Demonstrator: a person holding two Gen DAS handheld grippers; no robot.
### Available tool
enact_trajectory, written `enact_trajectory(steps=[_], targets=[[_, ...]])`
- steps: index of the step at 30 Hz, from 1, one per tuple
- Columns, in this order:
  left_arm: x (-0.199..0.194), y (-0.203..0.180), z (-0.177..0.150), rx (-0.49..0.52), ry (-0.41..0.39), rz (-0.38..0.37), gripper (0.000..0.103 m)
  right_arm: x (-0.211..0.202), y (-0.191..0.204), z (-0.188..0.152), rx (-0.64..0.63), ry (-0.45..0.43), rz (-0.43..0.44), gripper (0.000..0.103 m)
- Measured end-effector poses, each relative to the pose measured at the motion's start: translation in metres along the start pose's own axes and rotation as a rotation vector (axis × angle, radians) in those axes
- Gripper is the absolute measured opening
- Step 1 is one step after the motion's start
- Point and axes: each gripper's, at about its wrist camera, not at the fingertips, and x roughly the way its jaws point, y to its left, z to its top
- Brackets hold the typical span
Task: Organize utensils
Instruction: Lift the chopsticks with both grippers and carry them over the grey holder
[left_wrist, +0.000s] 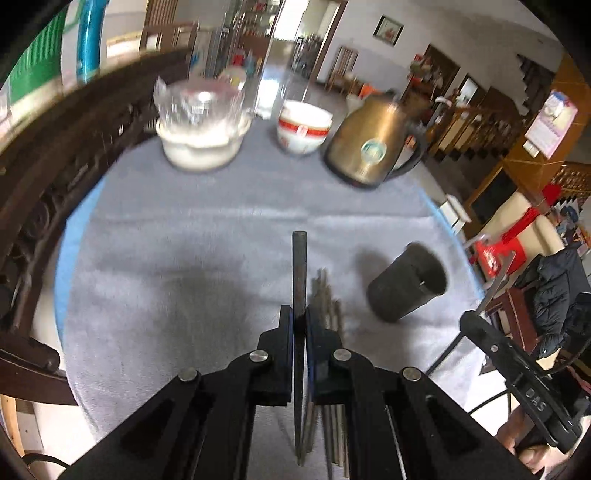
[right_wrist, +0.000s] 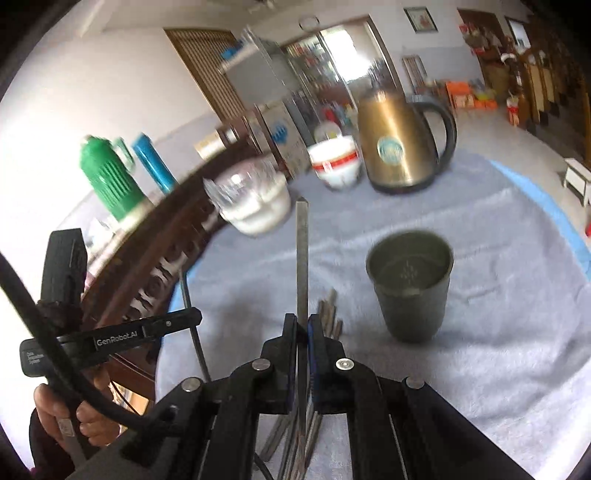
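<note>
i have the left gripper (left_wrist: 300, 321) clenched on one dark metal chopstick (left_wrist: 299, 273), which stands up between its pads, and the right gripper (right_wrist: 303, 325) clamped the same way on a second chopstick (right_wrist: 302, 258). the rest of the chopsticks (left_wrist: 327, 299) lie bundled on the grey cloth (left_wrist: 184, 240) just under both grippers. the dark metal cup (right_wrist: 410, 284) stands upright to the right of them, near the bundle but apart. farther off sit a brass kettle (right_wrist: 395, 144) and a white bowl (left_wrist: 303, 127).

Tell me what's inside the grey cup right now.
In the right wrist view the cup stands upright and open, with only its dark bottom and some small marks showing: no utensils in it. The near inner wall is hidden by the rim, and blur hides fine detail.
</note>
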Motion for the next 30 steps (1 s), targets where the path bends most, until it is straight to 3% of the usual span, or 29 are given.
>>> enact_trajectory(steps=[9,15,25,30], targets=[[-0.047,-0.036,0.019,0.038,-0.153,-0.034,0.006,-0.038,-0.002,0.019,-0.008,-0.121,-0.001,0.006],[-0.063,-0.065,0.045,0.045,-0.252,-0.063,0.006,-0.060,-0.007,0.046,-0.016,-0.242,-0.056,0.006],[-0.058,-0.113,0.086,0.039,-0.407,-0.114,0.006,-0.083,-0.032,0.092,0.035,-0.470,-0.179,0.006],[-0.029,-0.125,0.094,0.013,-0.409,-0.121,0.006,-0.060,-0.044,0.102,0.036,-0.442,-0.225,0.006]])
